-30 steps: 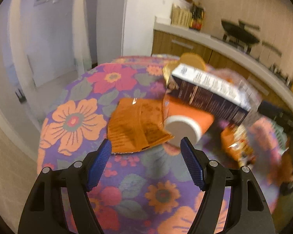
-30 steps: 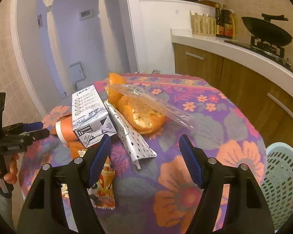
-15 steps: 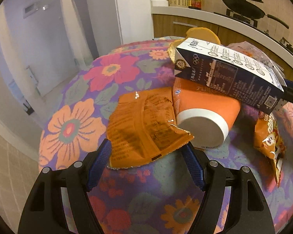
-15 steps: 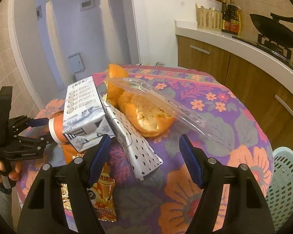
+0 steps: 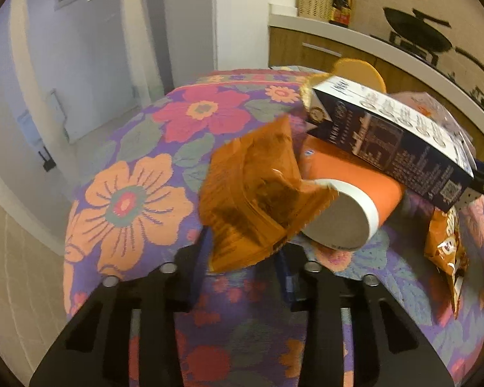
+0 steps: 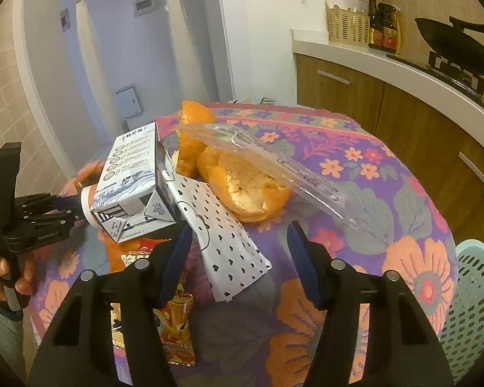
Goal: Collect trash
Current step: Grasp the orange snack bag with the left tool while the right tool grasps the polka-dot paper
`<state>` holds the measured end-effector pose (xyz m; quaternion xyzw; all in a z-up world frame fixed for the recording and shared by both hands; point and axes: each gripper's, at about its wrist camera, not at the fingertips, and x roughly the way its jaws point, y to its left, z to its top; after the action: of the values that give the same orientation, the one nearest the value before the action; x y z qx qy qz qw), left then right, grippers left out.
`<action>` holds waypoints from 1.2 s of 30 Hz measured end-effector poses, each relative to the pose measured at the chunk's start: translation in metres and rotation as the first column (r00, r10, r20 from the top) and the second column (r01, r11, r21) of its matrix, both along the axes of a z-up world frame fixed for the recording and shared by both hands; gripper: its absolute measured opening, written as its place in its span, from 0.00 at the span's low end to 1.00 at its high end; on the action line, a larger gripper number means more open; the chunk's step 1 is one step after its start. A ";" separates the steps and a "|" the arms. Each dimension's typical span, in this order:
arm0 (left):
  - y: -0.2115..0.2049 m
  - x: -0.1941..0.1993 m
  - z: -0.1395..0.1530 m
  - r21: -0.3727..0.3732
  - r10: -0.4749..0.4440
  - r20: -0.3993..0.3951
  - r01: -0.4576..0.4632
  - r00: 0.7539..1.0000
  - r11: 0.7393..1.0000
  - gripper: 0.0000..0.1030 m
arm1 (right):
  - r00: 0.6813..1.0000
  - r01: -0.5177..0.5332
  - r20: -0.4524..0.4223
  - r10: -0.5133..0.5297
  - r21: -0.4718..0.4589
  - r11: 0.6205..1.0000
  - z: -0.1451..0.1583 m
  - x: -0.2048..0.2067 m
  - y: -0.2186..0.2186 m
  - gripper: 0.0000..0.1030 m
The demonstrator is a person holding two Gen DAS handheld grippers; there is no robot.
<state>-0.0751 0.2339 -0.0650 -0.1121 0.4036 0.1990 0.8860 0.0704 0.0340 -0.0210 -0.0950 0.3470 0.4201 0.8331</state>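
The crinkled orange foil wrapper (image 5: 255,196) sits pinched between the fingers of the left gripper (image 5: 242,254), its far edge lifted off the flowered cloth of the counter (image 5: 129,200) and leaning against the rim of the orange paper cup with a white band (image 5: 348,206) that lies on its side. The dark milk carton (image 5: 390,135) rests across the cup.

Only the right wrist view shows the wrapper's neighbours from the other side: orange peel (image 6: 245,183) under a clear plastic bag (image 6: 274,164), a white sleeve with black hearts (image 6: 222,238), a printed orange snack packet (image 6: 174,319), and a pale green plastic basket (image 6: 474,306) just past the counter's right edge. There the right gripper (image 6: 238,242) hangs wide open over the sleeve, holding nothing.

Half a second ago the wrapper lay flat between wide fingers; the left gripper has since narrowed onto it and buckled it upward.

Bare cloth extends to the wrapper's left up to the counter's rounded edge; its right is crowded by cup and carton.
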 end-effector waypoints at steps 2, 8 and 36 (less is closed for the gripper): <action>0.003 -0.003 0.000 -0.012 0.016 0.012 -0.015 1.000 1.000 0.22 | 1.000 -0.002 -0.002 0.002 0.004 1.000 0.000 -0.001 -0.001 0.56; 0.015 -0.011 0.001 -0.059 0.050 0.050 -0.047 0.998 0.997 0.05 | 1.000 -0.015 0.013 0.015 0.008 1.000 0.001 -0.004 -0.001 0.56; -0.060 -0.016 0.069 -0.006 -0.086 0.216 0.090 0.972 0.996 0.00 | 0.998 -0.033 0.059 0.030 0.042 0.999 0.021 -0.031 -0.045 0.05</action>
<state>-0.0915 0.1743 0.0037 -0.1222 0.3111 0.1429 0.9316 0.0396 -0.0106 -0.0003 -0.0949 0.3119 0.4375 0.8380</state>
